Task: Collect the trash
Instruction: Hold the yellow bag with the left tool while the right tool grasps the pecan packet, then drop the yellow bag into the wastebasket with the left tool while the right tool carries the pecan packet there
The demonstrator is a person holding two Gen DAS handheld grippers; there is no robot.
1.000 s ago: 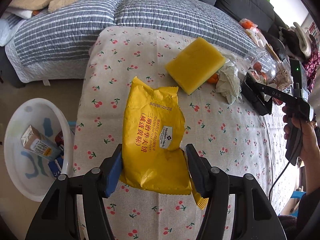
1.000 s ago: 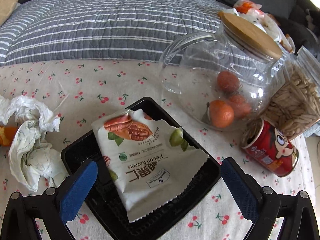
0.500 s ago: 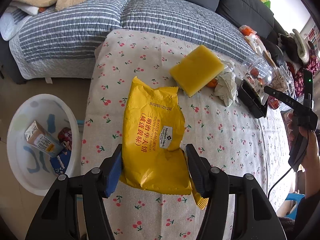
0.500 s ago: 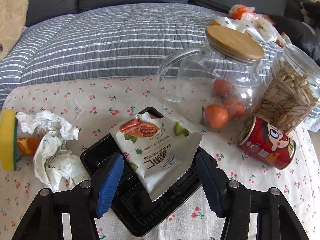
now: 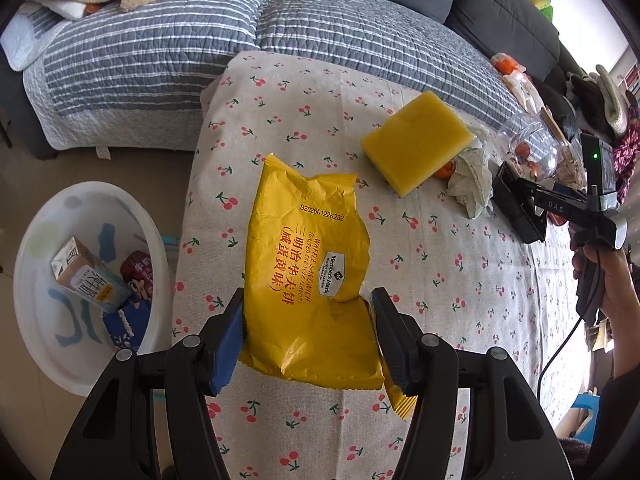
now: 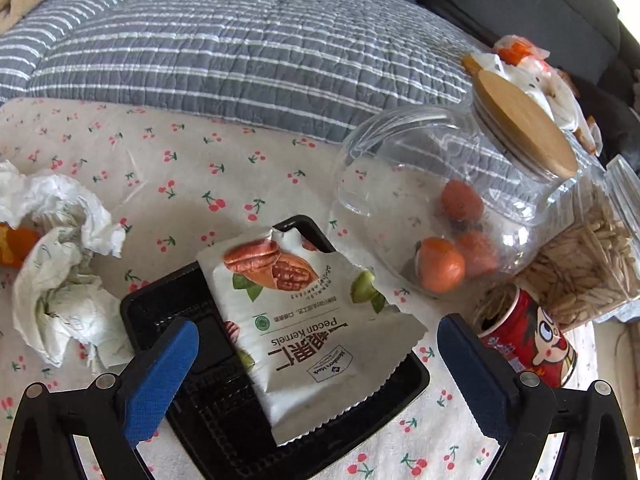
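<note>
In the left wrist view my left gripper (image 5: 308,300) is shut on a yellow snack packet (image 5: 308,248) and holds it by its lower end above the cherry-print tablecloth (image 5: 460,280). In the right wrist view a torn white pecan packet (image 6: 304,320) lies across a black tray (image 6: 224,412). My right gripper (image 6: 318,326) straddles that packet. Its jaws are opening, and the blue pads stand clear of the packet on both sides. Left of the tray lie a crumpled tissue (image 6: 60,280) and a piece of orange peel (image 6: 16,244).
A white bin (image 5: 48,224) stands on the floor left of the table, holding a carton (image 5: 88,276) and a can. A yellow sponge (image 5: 416,144), a glass jar (image 6: 440,184), a seed jar (image 6: 592,256) and a red can (image 6: 528,344) stand on the table. A sofa lies behind.
The right gripper's jaws narrowed around the pecan packet as it drew back, then widened again as it came closer. The left gripper kept its hold on the yellow packet and barely shifted.
</note>
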